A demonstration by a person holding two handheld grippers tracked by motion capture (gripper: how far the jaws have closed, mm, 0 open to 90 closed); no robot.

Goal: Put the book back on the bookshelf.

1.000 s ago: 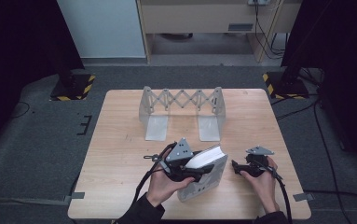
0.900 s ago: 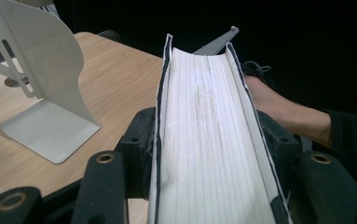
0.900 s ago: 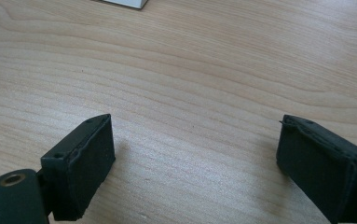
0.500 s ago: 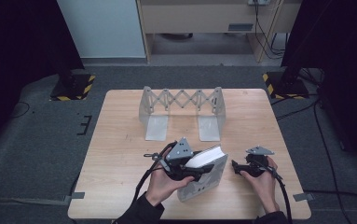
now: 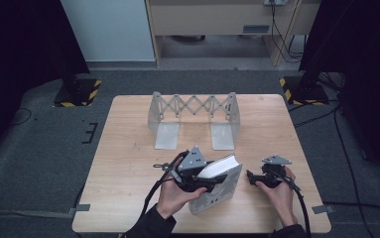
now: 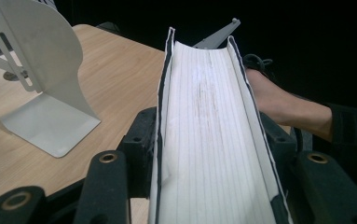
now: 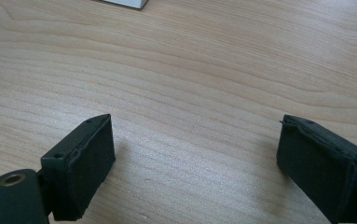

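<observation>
Nothing much has moved since the earlier frames: we see the book and both grippers in almost the same places at the near edge of the table [image 5: 128, 148].

From the left, our left hand [image 5: 173, 196] comes up from the bottom edge in a dark sleeve, its forearm angled toward the table's middle. It carries the left gripper [image 5: 208, 182], which points to the right, its grey plate on top and its cable looping back along the wrist. Its jaws are clamped on the book [image 5: 217, 191], one on each cover. The book stands tilted on the near middle of the table, grey cover facing us and white page edges on top. In the left gripper view the page block [image 6: 209, 140] runs straight away between the two black jaws, and the covers press against the pads on both sides.

Beyond the book, at the far middle of the table, stands the rack [image 5: 193, 119], two metal end plates joined by a scissor lattice, well apart from the book. One of its plates [image 6: 45, 88] shows at the left of the left gripper view.

Farther right, our right hand [image 5: 276, 191] rests near the table's near right edge, holding the right gripper [image 5: 251, 177] pointed left toward the book, just beside it but not touching. Its jaws stand wide apart over bare wood [image 7: 199, 84], gripping nothing.
</observation>
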